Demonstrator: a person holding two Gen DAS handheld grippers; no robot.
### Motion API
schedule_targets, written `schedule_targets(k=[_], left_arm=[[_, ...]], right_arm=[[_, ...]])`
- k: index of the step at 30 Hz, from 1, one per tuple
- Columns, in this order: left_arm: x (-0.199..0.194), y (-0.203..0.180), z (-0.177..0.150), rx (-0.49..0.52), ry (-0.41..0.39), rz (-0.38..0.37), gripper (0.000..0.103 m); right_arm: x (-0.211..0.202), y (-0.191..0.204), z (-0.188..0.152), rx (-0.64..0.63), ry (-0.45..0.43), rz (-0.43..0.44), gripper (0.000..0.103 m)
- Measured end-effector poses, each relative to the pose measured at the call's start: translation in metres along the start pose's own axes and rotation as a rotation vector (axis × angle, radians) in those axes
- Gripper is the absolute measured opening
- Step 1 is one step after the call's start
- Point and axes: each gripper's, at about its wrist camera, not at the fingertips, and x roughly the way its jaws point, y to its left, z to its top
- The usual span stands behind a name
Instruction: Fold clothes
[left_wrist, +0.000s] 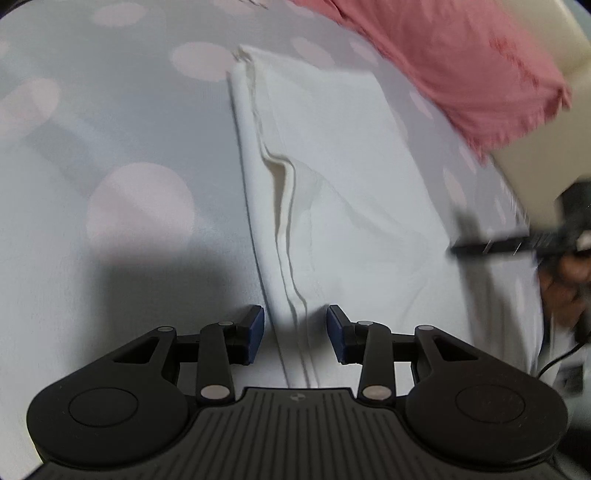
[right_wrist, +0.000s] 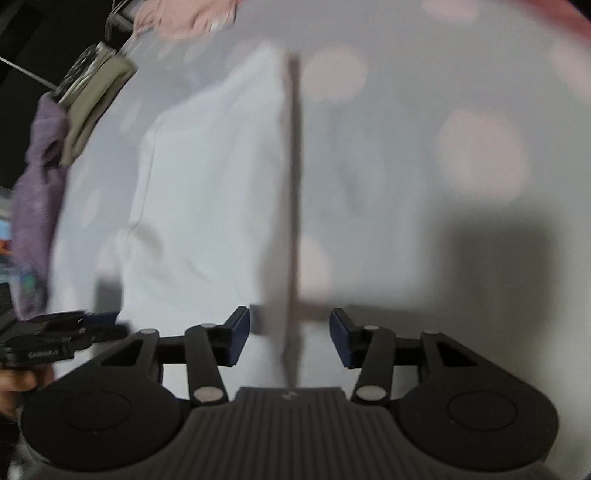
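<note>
Left wrist camera: close above left gripper (left_wrist: 295, 332), angled steeply down at spotted sheet (left_wrist: 110, 147); white folded garment (left_wrist: 332, 166) runs toward 12 o'clock. Right wrist camera: same steep, close look over right gripper (right_wrist: 290, 334), blurred. Shared: garment, sheet; right gripper enters left view at 3 o'clock.

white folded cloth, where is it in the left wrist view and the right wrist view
Left wrist view: the white cloth runs up the centre, its layered edge between the left gripper's open jaws.
Right wrist view: it fills centre-left, its straight right edge between the right gripper's open jaws.
Shared landmark: the pink-dotted sheet underneath.
</note>
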Motion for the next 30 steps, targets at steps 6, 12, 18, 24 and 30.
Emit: schedule_targets(k=[6, 12, 18, 24, 30], left_arm=[[-0.017, -0.010, -0.013, 0.042, 0.109, 0.072, 0.033], [-0.125, -0.053, -0.025, 0.122, -0.084, 0.148, 0.032], [-0.184, -0.102, -0.029, 0.056, -0.177, 0.125, 0.050], [-0.198, -0.137, -0.017, 0.036, -0.282, 0.105, 0.050], [-0.173, -0.139, -0.019, 0.067, -0.320, 0.144, 0.050]], right_arm=[[-0.063, 0.022, 0.003, -0.099, -0.218, -0.041, 0.054], [-0.117, 0.018, -0.061, -0.032, -0.480, 0.042, 0.056], [-0.154, 0.039, -0.108, -0.064, -0.447, -0.085, 0.056], [-0.209, 0.053, -0.122, -0.120, -0.554, -0.109, 0.060], [-0.185, 0.056, -0.125, -0.194, -0.527, -0.142, 0.060]])
